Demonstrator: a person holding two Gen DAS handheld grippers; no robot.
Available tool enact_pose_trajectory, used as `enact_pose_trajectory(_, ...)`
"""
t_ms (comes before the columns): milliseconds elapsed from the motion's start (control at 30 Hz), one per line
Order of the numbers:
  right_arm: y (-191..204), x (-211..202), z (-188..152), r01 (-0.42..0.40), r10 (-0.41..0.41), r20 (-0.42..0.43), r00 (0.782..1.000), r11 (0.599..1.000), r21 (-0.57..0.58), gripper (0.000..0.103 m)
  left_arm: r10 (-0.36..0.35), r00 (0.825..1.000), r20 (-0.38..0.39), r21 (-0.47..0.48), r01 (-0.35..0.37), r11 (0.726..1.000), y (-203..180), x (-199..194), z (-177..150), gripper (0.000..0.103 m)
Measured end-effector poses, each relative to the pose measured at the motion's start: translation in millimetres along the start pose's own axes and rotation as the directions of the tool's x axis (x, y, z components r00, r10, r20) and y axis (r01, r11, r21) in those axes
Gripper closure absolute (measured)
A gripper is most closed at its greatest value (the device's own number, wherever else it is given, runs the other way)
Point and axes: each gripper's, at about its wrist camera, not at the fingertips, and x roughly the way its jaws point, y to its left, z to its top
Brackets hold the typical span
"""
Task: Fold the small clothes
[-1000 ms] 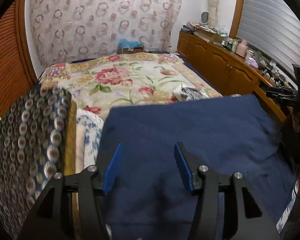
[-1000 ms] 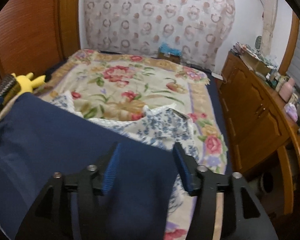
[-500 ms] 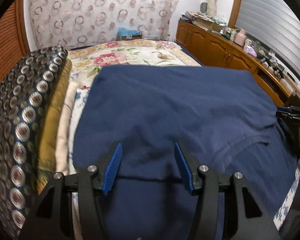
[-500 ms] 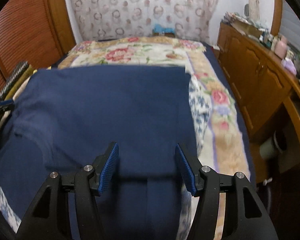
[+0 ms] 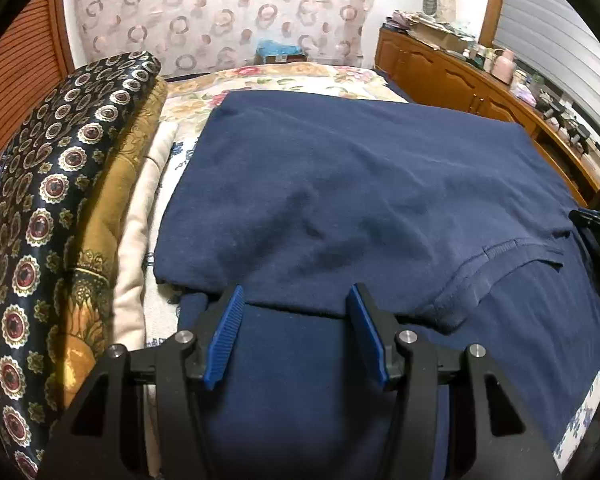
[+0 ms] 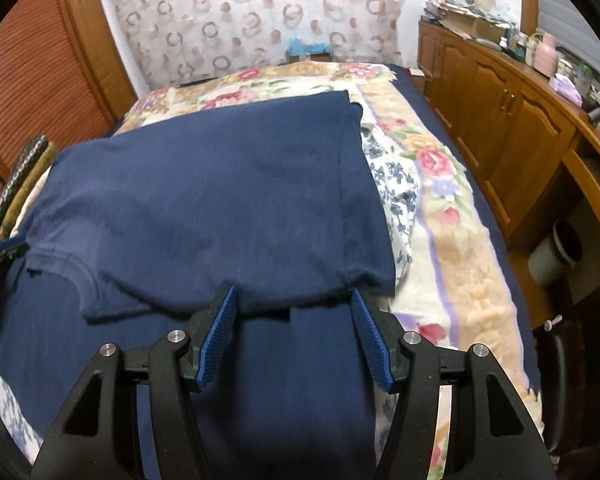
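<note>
A navy blue T-shirt [image 5: 360, 192] lies on the bed, its far half folded back over its near half; it also shows in the right wrist view [image 6: 220, 208]. The folded edge runs just in front of both grippers. My left gripper [image 5: 296, 300] is open over the shirt's left part, with nothing between its blue pads. My right gripper [image 6: 294, 300] is open over the shirt's right part, also empty. The shirt's neckline [image 5: 512, 252] lies between them.
A floral blanket [image 6: 440, 184] covers the bed. A blue-flowered white cloth [image 6: 396, 184] lies under the shirt's right side. Folded patterned bedding [image 5: 60, 200] is stacked at the left. Wooden cabinets [image 6: 512, 120] with clutter line the right wall.
The shirt's far half came down and back over its near half and now lies flat. Both grippers have lowered towards the bed, their jaws still apart.
</note>
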Motion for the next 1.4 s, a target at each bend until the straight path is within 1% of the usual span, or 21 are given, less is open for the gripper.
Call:
enact_pose_trajectory(233,3,5,1,0.028,-0.027,0.031,0.999,1.000,-0.011,0.043,-0.004,1.000,-0.004,-0.047,0.004,0.999,9,6,7,0.050)
enact_pose_trajectory(267,3,4,1,0.035,-0.034,0.042,0.999,0.999,-0.011,0.047,0.001,1.000,-0.010,-0.044,-0.002,0.999,9,7,9,0.050)
enact_pose_trajectory(300,3,3,0,0.040,-0.040,0.049,0.998,0.999,-0.013,0.061,0.011,1.000,-0.012,-0.039,-0.012,0.999,9,10,13,0.050)
enact_pose_trajectory(367,5,4,0,0.056,-0.055,0.056,0.997,0.998,-0.026,0.073,0.027,1.000,-0.013,-0.034,-0.028,0.999,9,13,17,0.050)
enact_pose_trajectory(400,5,4,0,0.054,-0.052,0.060,0.997,0.998,-0.027,0.082,0.033,0.999,-0.010,-0.031,-0.034,0.999,8,15,18,0.050)
enact_pose_trajectory(467,3,2,0,0.041,-0.040,0.071,0.997,0.999,-0.017,0.087,0.047,0.999,-0.007,-0.016,-0.047,0.999,5,17,17,0.050)
enact_pose_trajectory(500,5,2,2,0.038,-0.037,0.077,0.996,0.999,-0.017,0.091,0.058,0.998,-0.005,-0.004,-0.058,0.998,3,18,17,0.055)
enact_pose_trajectory(533,6,0,2,0.040,-0.038,0.085,0.996,0.999,-0.022,0.091,0.062,0.998,-0.001,0.012,-0.062,0.998,1,18,16,0.060)
enact_pose_trajectory(567,8,-3,2,0.047,-0.044,0.103,0.994,0.998,-0.033,0.093,0.049,0.999,0.000,0.018,-0.049,0.999,0,18,16,0.067)
enact_pose_trajectory(633,12,-6,3,0.038,-0.033,0.122,0.992,0.998,-0.044,0.094,0.045,0.999,-0.005,0.040,-0.045,0.998,-3,17,17,0.074)
enact_pose_trajectory(667,15,-8,4,0.023,-0.015,0.123,0.992,0.998,-0.060,0.097,0.042,0.999,-0.007,0.047,-0.041,0.998,-2,17,20,0.085)
enact_pose_trajectory(700,19,-8,5,0.020,-0.011,0.125,0.992,0.997,-0.074,0.097,0.037,0.999,-0.009,0.050,-0.037,0.998,-2,16,20,0.096)
enact_pose_trajectory(767,24,-12,6,-0.003,0.015,0.141,0.990,0.996,-0.087,0.097,0.043,0.999,-0.008,0.070,-0.043,0.997,-3,15,18,0.102)
enact_pose_trajectory(867,25,-16,9,-0.009,0.024,0.161,0.987,0.996,-0.091,0.097,0.046,0.999,0.006,0.082,-0.046,0.996,-3,10,15,0.103)
enact_pose_trajectory(967,25,-21,13,-0.014,0.031,0.181,0.983,0.996,-0.093,0.098,0.052,0.998,0.030,0.064,-0.053,0.997,-1,-1,15,0.103)
enact_pose_trajectory(1067,25,-20,15,-0.010,0.028,0.176,0.984,0.995,-0.102,0.097,0.061,0.997,0.040,0.026,-0.062,0.998,3,-10,15,0.103)
enact_pose_trajectory(1167,27,-19,13,-0.005,0.023,0.174,0.984,0.995,-0.103,0.098,0.063,0.996,0.059,0.031,-0.065,0.997,2,-16,7,0.103)
enact_pose_trajectory(1200,27,-20,13,-0.003,0.021,0.180,0.984,0.995,-0.102,0.098,0.053,0.997,0.065,0.031,-0.055,0.998,2,-18,4,0.103)
enact_pose_trajectory(1267,26,-20,14,-0.010,0.028,0.184,0.983,0.995,-0.097,0.098,0.037,0.998,0.054,0.028,-0.038,0.999,3,-19,2,0.103)
enact_pose_trajectory(1333,26,-20,13,-0.009,0.026,0.185,0.982,0.995,-0.096,0.098,0.055,0.997,0.047,0.026,-0.057,0.998,3,-21,-2,0.103)
enact_pose_trajectory(1400,27,-19,13,-0.007,0.025,0.184,0.983,0.995,-0.098,0.098,0.043,0.999,0.005,-0.005,-0.043,0.999,7,-16,-7,0.101)
